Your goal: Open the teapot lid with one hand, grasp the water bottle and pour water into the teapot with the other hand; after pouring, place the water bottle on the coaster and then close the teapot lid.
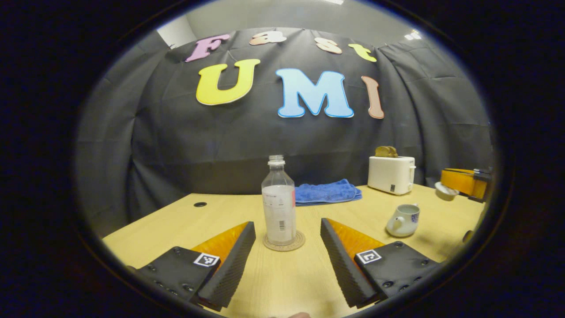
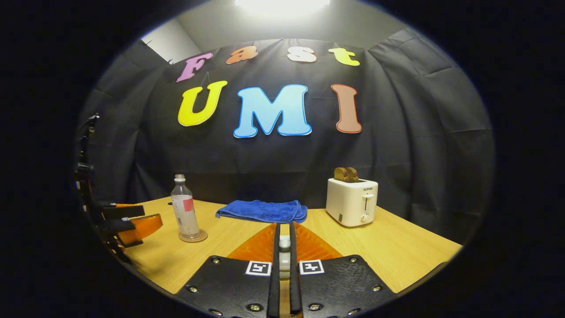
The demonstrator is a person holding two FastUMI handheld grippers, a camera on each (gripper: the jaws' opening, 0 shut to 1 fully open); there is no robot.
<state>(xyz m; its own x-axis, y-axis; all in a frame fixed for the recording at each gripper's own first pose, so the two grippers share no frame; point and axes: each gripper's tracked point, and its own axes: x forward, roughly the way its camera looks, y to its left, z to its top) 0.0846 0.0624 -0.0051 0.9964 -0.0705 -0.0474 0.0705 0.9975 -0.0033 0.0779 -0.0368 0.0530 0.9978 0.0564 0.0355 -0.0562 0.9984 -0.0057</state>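
A clear water bottle (image 1: 279,207) stands upright on a round coaster (image 1: 284,244) at the table's middle. My left gripper (image 1: 288,223) is open, its fingers either side of the bottle's line and a little short of it, not touching. In the right gripper view the bottle (image 2: 184,212), the coaster (image 2: 193,237) and the left gripper (image 2: 132,223) sit at far left. A white teapot (image 1: 402,219) with a blue pattern stands to the right, its top uncovered. My right gripper (image 2: 284,226) is shut on the white teapot lid (image 2: 284,249), held in the air right of the teapot; the right gripper (image 1: 461,182) and lid (image 1: 445,191) also show there.
A folded blue towel (image 1: 325,192) lies behind the bottle. A white toaster (image 1: 391,174) with bread slices in it stands at the back right. The wooden table (image 1: 176,221) has a small cable hole (image 1: 200,204) at the back left. Black cloth walls close the booth.
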